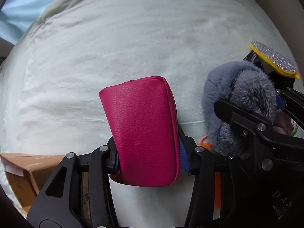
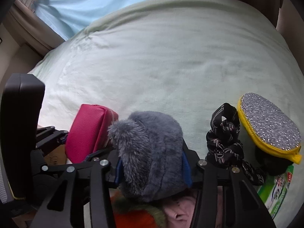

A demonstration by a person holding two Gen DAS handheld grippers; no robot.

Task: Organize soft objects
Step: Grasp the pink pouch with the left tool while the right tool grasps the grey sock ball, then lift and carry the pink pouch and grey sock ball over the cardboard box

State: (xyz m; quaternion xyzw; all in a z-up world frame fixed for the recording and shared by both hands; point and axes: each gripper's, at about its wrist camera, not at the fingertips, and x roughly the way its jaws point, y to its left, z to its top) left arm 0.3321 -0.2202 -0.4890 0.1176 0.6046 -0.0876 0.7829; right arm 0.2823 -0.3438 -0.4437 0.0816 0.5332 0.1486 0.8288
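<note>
My left gripper (image 1: 150, 157) is shut on a magenta leather pouch (image 1: 142, 129), held above the pale green bedspread (image 1: 114, 47). The pouch also shows in the right wrist view (image 2: 87, 133), at the left. My right gripper (image 2: 152, 169) is shut on a grey fluffy plush item (image 2: 150, 152), held just right of the pouch. In the left wrist view the grey plush (image 1: 237, 106) sits in the right gripper's black fingers (image 1: 228, 112). An orange and green soft item (image 2: 136, 216) and a pink soft item (image 2: 176, 212) lie below the right gripper.
A yellow-edged silver sparkly pad (image 2: 269, 125) and a knotted black patterned ribbon (image 2: 226, 138) lie at the right. A green and white packet (image 2: 275, 193) lies under them. A cardboard box (image 1: 24, 174) stands at the lower left. Blue curtains (image 2: 91, 1) hang beyond the bed.
</note>
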